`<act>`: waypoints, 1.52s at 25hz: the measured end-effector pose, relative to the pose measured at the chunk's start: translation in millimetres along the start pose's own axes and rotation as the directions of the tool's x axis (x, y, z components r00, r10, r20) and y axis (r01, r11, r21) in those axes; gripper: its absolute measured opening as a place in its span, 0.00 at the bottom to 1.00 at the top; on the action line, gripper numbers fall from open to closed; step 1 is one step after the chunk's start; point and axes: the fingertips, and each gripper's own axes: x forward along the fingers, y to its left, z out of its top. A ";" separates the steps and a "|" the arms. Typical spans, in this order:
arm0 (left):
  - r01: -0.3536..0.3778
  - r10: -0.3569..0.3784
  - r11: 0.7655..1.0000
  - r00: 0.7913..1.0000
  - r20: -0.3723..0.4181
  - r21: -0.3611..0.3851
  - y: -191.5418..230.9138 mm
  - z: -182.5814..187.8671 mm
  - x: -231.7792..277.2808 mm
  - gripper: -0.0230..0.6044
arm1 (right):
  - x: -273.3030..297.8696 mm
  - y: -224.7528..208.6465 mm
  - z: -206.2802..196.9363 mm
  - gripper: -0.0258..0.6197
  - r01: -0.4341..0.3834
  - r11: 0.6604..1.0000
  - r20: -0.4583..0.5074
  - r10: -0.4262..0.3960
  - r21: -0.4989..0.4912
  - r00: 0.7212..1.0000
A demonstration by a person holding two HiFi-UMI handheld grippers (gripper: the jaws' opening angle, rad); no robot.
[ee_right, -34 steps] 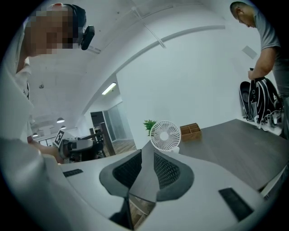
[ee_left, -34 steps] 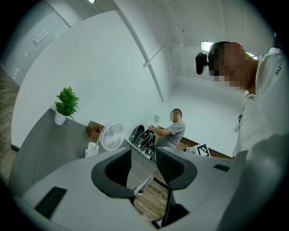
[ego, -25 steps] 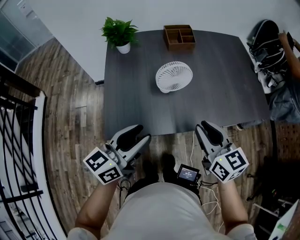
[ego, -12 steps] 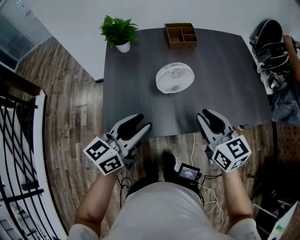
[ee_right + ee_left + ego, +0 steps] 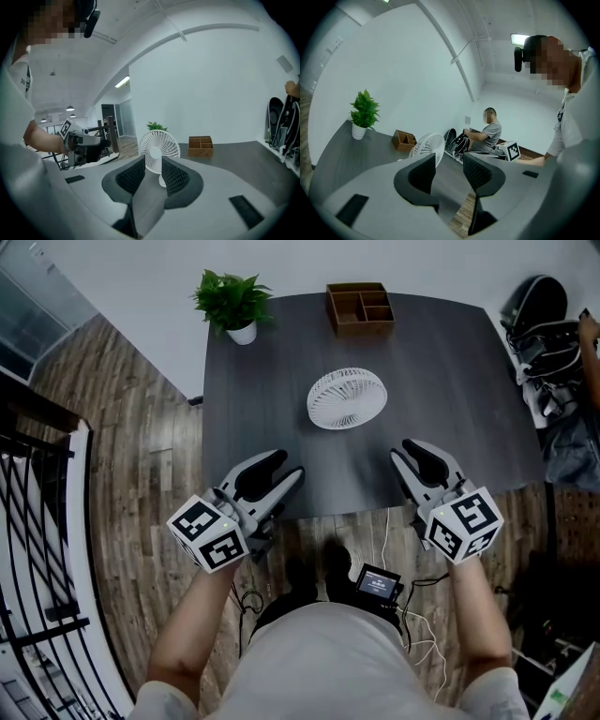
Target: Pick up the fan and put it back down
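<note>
A small white fan (image 5: 347, 397) stands upright on the dark grey table (image 5: 450, 381), near its middle. It shows in the left gripper view (image 5: 429, 143) and the right gripper view (image 5: 159, 145) too. My left gripper (image 5: 281, 470) reaches over the table's near edge, left of the fan and well short of it. Its jaws (image 5: 449, 164) are open with nothing between them. My right gripper (image 5: 409, 450) is over the near edge to the fan's right. Its jaws (image 5: 152, 171) are opening, empty, and aimed at the fan, which stands farther off.
A potted plant (image 5: 232, 301) sits at the table's far left corner, a wooden organiser (image 5: 359, 307) at the far edge. Bags (image 5: 539, 324) and a seated person (image 5: 487, 131) are beyond the right side. A black railing (image 5: 37, 521) runs along the floor at left.
Both grippers have moved forward from in front of the table to over its near edge, closer to the fan. The fan has not moved.
</note>
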 end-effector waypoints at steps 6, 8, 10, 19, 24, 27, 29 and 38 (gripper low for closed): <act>-0.010 0.010 1.000 1.000 -0.011 0.014 11.2 4.7 13.2 0.34 | 12.3 -13.5 3.1 0.19 -0.013 1.000 -0.013 0.013 -0.019 1.000; -0.016 0.016 1.000 1.000 -0.013 0.018 15.4 7.0 17.8 0.34 | 16.7 -18.7 5.0 0.19 -0.017 1.000 -0.016 0.017 -0.025 1.000; -0.022 0.022 0.999 1.000 -0.015 0.025 20.0 9.2 21.9 0.34 | 21.7 -23.1 6.5 0.20 -0.020 0.999 -0.019 0.020 -0.030 1.000; -0.034 0.035 0.998 0.999 -0.026 0.059 45.9 12.7 39.4 0.38 | 44.8 -38.4 8.1 0.24 -0.054 0.997 -0.053 0.051 -0.059 0.997; -0.040 0.042 0.997 0.998 -0.040 0.065 57.3 13.4 52.1 0.41 | 56.2 -48.4 12.5 0.31 -0.082 0.994 -0.062 0.077 -0.076 0.995; -0.033 0.037 0.997 0.998 -0.058 0.069 62.2 12.0 60.9 0.42 | 64.4 -51.5 15.4 0.35 -0.111 0.990 -0.069 0.104 -0.092 0.992; -0.027 0.033 0.997 0.997 -0.073 0.075 65.7 10.4 67.0 0.43 | 71.1 -52.8 14.5 0.38 -0.134 0.986 -0.083 0.125 -0.103 0.989; -0.019 0.030 0.995 0.992 -0.122 0.094 81.1 5.8 89.1 0.48 | 96.2 -61.1 0.5 0.43 -0.232 0.965 -0.172 0.210 -0.120 0.962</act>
